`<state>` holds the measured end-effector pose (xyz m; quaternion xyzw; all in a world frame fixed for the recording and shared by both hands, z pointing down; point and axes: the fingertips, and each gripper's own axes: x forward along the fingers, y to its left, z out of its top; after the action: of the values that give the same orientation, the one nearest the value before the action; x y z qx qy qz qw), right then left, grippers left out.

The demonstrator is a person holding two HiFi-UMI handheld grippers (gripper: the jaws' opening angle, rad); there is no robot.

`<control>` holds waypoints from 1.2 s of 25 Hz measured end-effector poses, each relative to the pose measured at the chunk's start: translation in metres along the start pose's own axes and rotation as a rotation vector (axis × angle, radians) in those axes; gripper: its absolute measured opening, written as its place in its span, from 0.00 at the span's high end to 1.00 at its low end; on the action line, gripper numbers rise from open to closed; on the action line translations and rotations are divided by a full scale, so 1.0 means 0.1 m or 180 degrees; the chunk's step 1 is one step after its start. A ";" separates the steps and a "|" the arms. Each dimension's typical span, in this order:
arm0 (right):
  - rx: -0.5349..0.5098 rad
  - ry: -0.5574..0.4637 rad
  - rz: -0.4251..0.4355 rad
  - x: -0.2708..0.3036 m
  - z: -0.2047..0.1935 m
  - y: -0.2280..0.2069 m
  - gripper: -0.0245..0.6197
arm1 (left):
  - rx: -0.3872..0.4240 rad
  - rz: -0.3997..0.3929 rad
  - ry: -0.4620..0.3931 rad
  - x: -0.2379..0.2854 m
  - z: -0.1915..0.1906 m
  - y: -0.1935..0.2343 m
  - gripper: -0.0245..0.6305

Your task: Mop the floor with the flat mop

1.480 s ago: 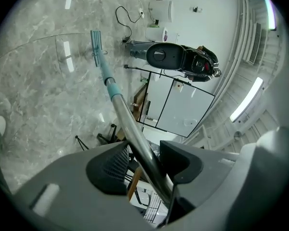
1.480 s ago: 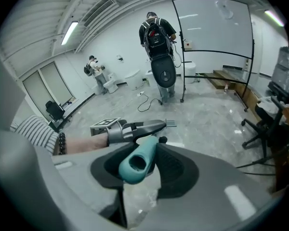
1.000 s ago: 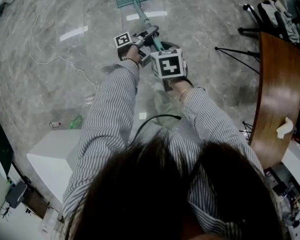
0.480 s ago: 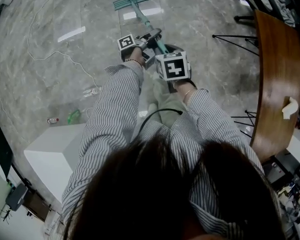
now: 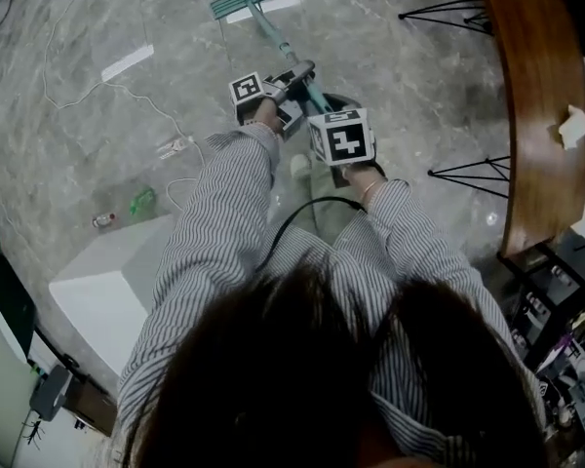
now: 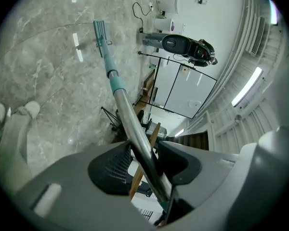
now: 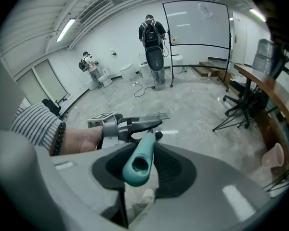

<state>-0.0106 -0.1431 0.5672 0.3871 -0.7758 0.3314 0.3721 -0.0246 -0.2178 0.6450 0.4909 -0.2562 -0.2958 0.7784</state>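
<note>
The flat mop's teal head (image 5: pixel 246 0) lies on the grey marble floor ahead, and its pole (image 5: pixel 285 49) slopes back to both grippers. My left gripper (image 5: pixel 294 74) is shut on the metal pole (image 6: pixel 135 129) below the teal collar (image 6: pixel 118 84); the left gripper view looks down the pole to the mop head (image 6: pixel 100 30). Closer to my body, my right gripper (image 5: pixel 329 103) is shut on the teal handle end (image 7: pixel 139 160). The right gripper view also takes in the left gripper (image 7: pixel 130 124) and the mop head (image 7: pixel 156 115) beyond it.
A white box (image 5: pixel 107 281) sits at my left, with a green bottle (image 5: pixel 141 203) and a white cable (image 5: pixel 107 86) on the floor nearby. A curved wooden table (image 5: pixel 536 96) and black tripod legs (image 5: pixel 468 174) stand at the right. Two people (image 7: pixel 155 37) stand far off.
The view has swung: the wooden table shifted up and left in the picture. Both grippers moved slightly down and right, still shut on the handle; the mop head slid a little left.
</note>
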 end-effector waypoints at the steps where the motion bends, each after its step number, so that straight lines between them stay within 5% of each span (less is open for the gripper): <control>1: 0.0019 0.0008 0.0002 -0.07 -0.12 0.02 0.78 | -0.0008 -0.0004 0.0011 -0.06 -0.12 0.05 0.69; 13: 0.0009 0.0064 0.0005 -0.77 -1.32 0.17 0.78 | -0.0012 -0.0129 0.0038 -0.58 -1.30 0.58 0.69; 30: 0.0007 0.0161 0.0098 -2.31 -3.57 0.14 0.78 | -0.0228 -0.0384 -0.0092 -1.30 -3.73 1.54 0.70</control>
<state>0.1898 0.2316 0.5515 0.3670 -0.7717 0.3477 0.3860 0.1744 0.1560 0.6273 0.4730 -0.2266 -0.3582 0.7724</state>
